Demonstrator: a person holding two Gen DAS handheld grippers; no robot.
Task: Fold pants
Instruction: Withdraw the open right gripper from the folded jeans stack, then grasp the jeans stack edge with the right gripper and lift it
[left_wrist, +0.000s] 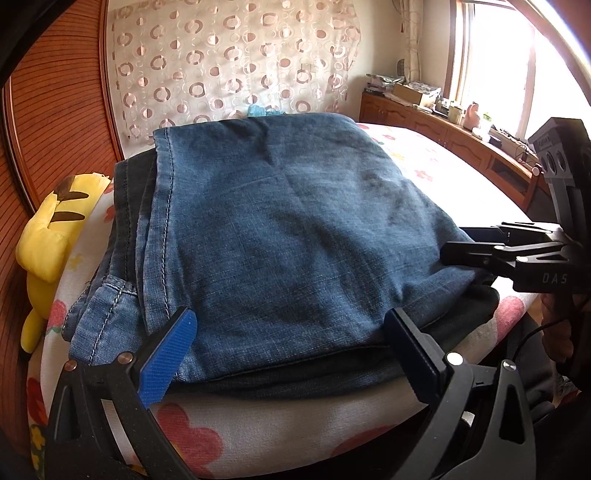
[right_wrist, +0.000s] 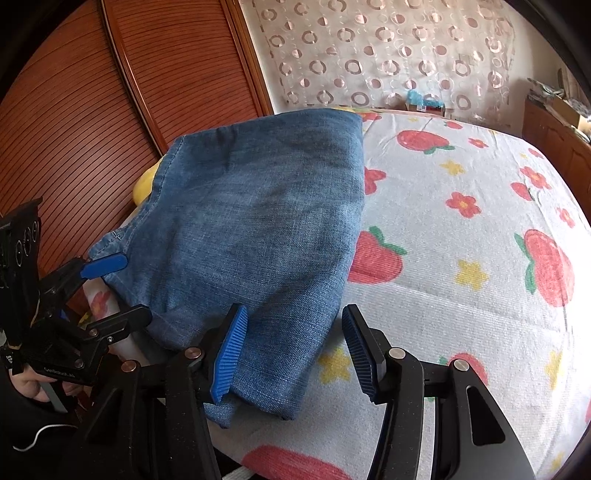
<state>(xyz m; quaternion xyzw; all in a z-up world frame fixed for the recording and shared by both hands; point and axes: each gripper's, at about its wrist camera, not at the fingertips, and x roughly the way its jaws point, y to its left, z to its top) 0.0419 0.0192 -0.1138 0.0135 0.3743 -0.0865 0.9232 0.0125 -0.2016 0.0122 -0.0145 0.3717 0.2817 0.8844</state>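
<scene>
Blue jeans (left_wrist: 280, 229) lie folded into a thick stack on the flowered bedsheet (right_wrist: 443, 314). In the left wrist view my left gripper (left_wrist: 291, 350) stands open, its blue pad and black finger straddling the near edge of the stack without pinching it. From the right wrist view the jeans (right_wrist: 258, 221) fill the left half, and my right gripper (right_wrist: 295, 354) is open around their near right corner, with a gap between the right pad and the denim. The left gripper (right_wrist: 114, 293) shows at the stack's left edge, the right gripper (left_wrist: 458, 243) at its right edge.
A yellow plush toy (left_wrist: 48, 236) lies left of the jeans against a slatted wooden door (right_wrist: 92, 110). A ring-patterned curtain (left_wrist: 236, 59) hangs behind the bed. A cluttered wooden cabinet (left_wrist: 443, 125) runs under the window. A hand (right_wrist: 33, 384) holds the left gripper.
</scene>
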